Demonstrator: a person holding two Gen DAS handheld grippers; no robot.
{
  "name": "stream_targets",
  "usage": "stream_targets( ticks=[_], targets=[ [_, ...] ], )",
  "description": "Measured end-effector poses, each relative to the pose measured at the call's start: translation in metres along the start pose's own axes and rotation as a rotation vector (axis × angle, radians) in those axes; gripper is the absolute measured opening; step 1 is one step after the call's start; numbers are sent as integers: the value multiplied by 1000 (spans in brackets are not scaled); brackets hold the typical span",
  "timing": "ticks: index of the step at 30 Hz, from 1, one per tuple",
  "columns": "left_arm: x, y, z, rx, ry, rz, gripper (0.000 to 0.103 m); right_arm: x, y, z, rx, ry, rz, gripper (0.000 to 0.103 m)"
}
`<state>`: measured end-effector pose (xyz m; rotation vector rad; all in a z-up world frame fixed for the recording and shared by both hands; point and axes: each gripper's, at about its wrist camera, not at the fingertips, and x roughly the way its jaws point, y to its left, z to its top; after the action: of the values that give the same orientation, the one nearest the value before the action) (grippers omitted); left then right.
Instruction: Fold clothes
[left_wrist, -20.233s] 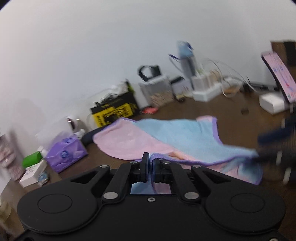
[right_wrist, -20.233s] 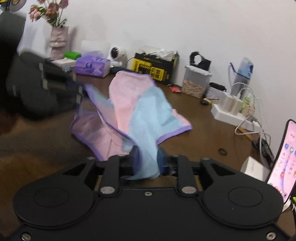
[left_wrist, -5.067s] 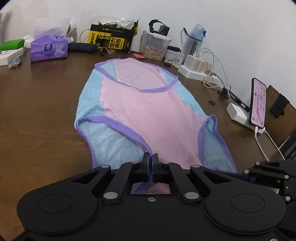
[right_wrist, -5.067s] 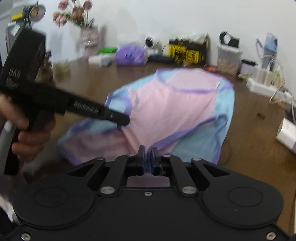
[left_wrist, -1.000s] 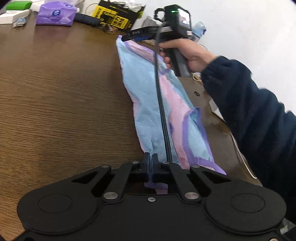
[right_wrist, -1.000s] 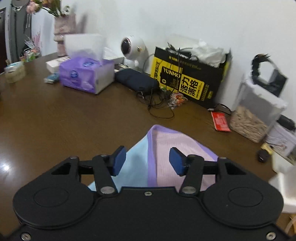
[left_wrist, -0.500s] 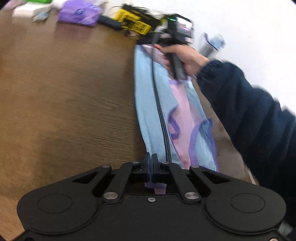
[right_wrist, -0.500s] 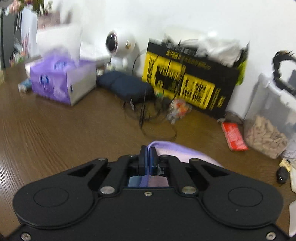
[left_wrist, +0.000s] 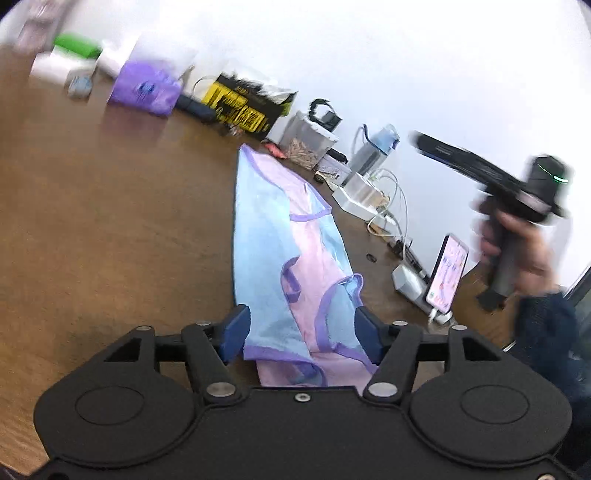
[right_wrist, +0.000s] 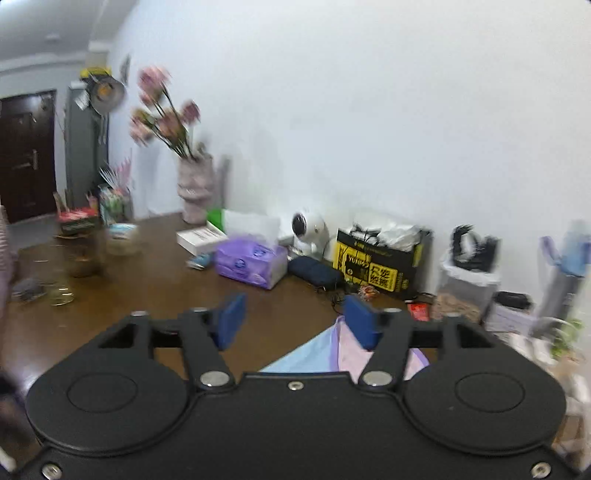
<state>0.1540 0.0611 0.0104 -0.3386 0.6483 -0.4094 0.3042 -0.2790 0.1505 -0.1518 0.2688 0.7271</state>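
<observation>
Brown wood table (left_wrist: 110, 229) carries a folded pink-and-blue garment (left_wrist: 280, 258); clutter lines the white wall (right_wrist: 369, 110) at 12 o'clock. Left tongs (left_wrist: 301, 330) and right tongs (right_wrist: 295, 321) both gape apart.

A plain white wall (right_wrist: 369, 110) is seen behind a brown wooden table (left_wrist: 92, 229). A dark wooden door (right_wrist: 26, 155) is set at far left, beside a grey cabinet (right_wrist: 83, 147). A round lamp (right_wrist: 105, 92) is lit above it.
</observation>
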Motion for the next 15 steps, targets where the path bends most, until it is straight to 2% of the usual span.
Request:
stream_targets(
  ticks=[1,2,4,6,7,8,10,11,14,15],
  targets=[
    [3,-8,-2,37,10,-9,63,-17,-2,-7,17,2,-21,71],
    [24,-34,-9,132,46,-46,64,-32,-5,-13,35,8,-44,72],
    [49,-65,-21,249,102,-94,64,-31,-14,-30,83,52,-98,72],
    [61,-78,-30,316,120,-104,64,-20,-23,-50,146,110,-139,72],
    [74,-94,-41,403,131,-71,64,-13,-25,-59,160,132,-144,72],
    [80,-100,-45,446,130,-40,64,-3,-27,-69,173,158,-149,72],
    [88,-100,-49,470,138,5,64,13,-32,-84,207,183,-152,72],
    [92,-97,-50,473,140,24,60,22,-37,-89,225,189,-163,72],
    [90,-87,-44,435,139,37,12,49,-48,-98,244,201,-204,72],
    [89,-82,-40,403,144,37,10,59,-52,-100,259,209,-211,72]
  ],
)
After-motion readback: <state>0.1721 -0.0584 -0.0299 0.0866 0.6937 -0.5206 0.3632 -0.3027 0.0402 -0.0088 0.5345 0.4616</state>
